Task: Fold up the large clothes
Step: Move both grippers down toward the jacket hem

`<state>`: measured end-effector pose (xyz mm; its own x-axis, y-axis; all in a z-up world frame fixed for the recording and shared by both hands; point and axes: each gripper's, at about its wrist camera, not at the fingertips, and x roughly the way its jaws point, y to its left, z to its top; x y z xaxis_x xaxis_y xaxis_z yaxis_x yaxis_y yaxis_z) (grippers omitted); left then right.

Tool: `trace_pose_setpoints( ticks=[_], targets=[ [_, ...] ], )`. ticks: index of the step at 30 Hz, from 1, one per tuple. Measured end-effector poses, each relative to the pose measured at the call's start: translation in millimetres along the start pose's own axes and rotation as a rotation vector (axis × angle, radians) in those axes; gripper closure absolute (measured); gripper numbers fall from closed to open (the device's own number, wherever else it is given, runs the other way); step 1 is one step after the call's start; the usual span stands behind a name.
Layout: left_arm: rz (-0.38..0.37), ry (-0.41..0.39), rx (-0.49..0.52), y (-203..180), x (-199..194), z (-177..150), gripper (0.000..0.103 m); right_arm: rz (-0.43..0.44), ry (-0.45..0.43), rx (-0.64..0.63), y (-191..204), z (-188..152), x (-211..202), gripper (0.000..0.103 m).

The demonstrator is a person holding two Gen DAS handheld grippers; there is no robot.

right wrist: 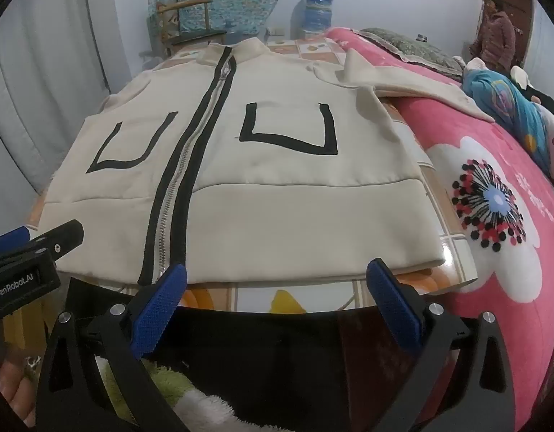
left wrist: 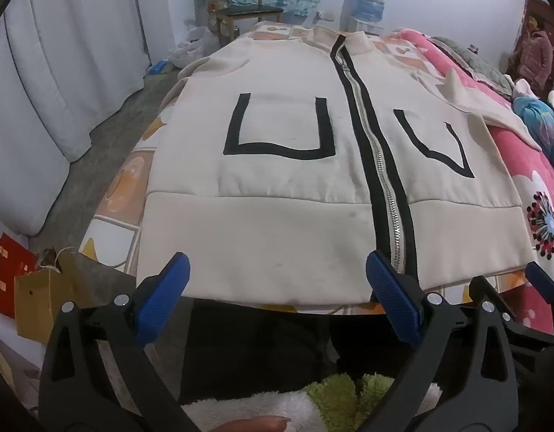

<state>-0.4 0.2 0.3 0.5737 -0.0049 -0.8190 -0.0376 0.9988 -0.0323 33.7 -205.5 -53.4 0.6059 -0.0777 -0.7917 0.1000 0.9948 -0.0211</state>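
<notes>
- Jacket (left wrist: 277,187): cream, black zip band down the front, two black-outlined pockets; spread flat and zipped on a bed (left wrist: 536,187), hem toward the grippers.
- Left gripper (left wrist: 277,302): jaws wide apart, nothing between them, over the hem.
- Right gripper (right wrist: 277,306): jaws wide apart, empty, just short of the hem.
- Left view only: paper bags (left wrist: 35,298) on the floor.
- Right view only: one sleeve (right wrist: 420,88) lying out over the pink blanket (right wrist: 492,270), possibly creased.
</notes>
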Motion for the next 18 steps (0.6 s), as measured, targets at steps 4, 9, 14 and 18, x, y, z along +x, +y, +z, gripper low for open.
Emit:
trace_pose_setpoints(
  ticks=[4,9,14,18],
  targets=[
    [-0.002,0.002,0.002,-0.9,-1.6,-1.9,0.008,-0.001,0.000,0.001,0.6,0.5,-0.1,0.006],
    [-0.009,0.011,0.004,6.1,5.7,-1.6,0.008,0.005,0.003,0.002,1.4,0.1,-0.1,0.006],
    [-0.003,0.014,-0.005,7.0,4.2,0.1,0.008,0.005,0.003,0.002,2.3,0.2,0.3,0.006],
    [-0.003,0.015,-0.006,7.7,4.6,-0.1,0.008,0.007,0.003,0.004,1.1,0.2,0.1,0.006]
  ],
)
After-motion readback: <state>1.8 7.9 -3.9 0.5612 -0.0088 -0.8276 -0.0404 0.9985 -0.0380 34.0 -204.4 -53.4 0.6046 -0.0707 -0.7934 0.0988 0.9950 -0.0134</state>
